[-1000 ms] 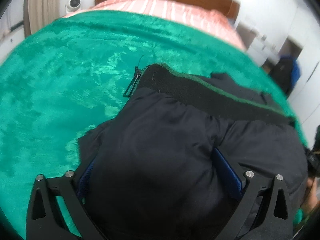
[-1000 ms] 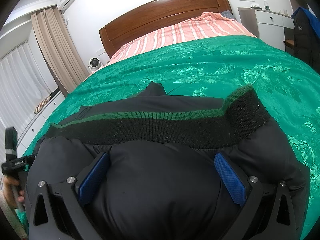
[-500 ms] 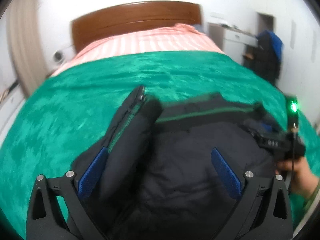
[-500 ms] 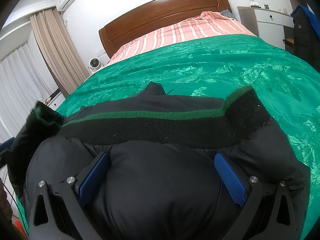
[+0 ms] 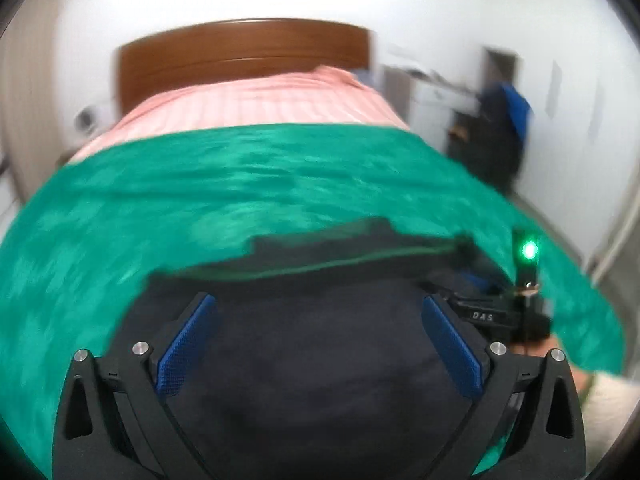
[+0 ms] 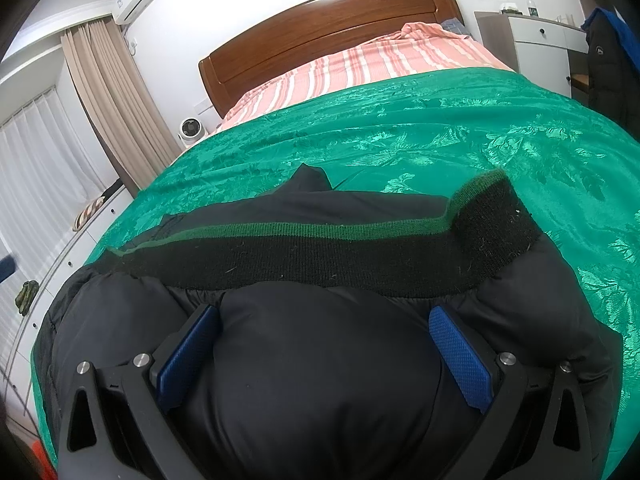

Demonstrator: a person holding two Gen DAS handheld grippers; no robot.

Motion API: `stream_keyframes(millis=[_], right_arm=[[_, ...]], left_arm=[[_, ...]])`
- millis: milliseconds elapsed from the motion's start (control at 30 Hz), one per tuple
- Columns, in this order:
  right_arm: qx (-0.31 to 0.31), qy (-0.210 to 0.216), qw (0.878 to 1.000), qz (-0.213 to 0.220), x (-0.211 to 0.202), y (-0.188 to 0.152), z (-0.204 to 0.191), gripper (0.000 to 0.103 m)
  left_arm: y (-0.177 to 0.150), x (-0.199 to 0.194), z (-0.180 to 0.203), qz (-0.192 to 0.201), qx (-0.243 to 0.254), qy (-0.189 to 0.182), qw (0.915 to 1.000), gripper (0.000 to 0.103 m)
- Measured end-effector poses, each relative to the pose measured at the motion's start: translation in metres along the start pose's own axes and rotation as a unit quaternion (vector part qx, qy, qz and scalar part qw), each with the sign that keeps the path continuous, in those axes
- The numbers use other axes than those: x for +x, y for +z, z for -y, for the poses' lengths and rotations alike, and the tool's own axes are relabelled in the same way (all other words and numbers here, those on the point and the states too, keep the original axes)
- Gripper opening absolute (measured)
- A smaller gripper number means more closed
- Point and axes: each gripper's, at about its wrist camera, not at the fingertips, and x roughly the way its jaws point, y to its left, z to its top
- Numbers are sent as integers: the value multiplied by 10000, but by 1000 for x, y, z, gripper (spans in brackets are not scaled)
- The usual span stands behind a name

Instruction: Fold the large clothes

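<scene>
A black puffer jacket point(image 6: 320, 360) with a black knit hem edged in green point(image 6: 304, 248) lies folded on the green bedspread point(image 6: 440, 128). My right gripper point(image 6: 324, 344) is open, its blue pads pressed down into the jacket's padding on either side of a bulge. My left gripper point(image 5: 316, 336) is open above the jacket point(image 5: 304, 368), which fills the space between its blue pads; this view is blurred by motion. The right gripper's body with a green light point(image 5: 528, 252) shows at the right of the left wrist view.
The bed has a striped pink sheet point(image 6: 380, 64) and a wooden headboard point(image 6: 320, 24). A small white fan point(image 6: 188, 128), curtains and a low cabinet stand left. A white dresser point(image 6: 536, 40) and a hanging dark coat point(image 6: 608, 60) stand right.
My left gripper has pulled back and up from the jacket, its view swinging toward the headboard. The jacket's left flap it lifted now lies flat. My right gripper has stayed still.
</scene>
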Motion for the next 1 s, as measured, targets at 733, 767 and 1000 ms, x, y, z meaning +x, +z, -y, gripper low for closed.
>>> stream_keyframes(millis=[733, 767, 1000], right_arm=[[-130, -170, 9993, -315, -7, 6, -6, 102], [-139, -212, 9991, -327, -13, 7, -7, 102], [-427, -279, 9986, 103, -113, -25, -31, 102]], left_arm=[[-68, 51, 31, -1322, 141, 512, 9898, 98], [-74, 30, 38, -1181, 204, 442, 9918, 98], [-116, 35, 51, -1074, 414, 670, 9911, 99]])
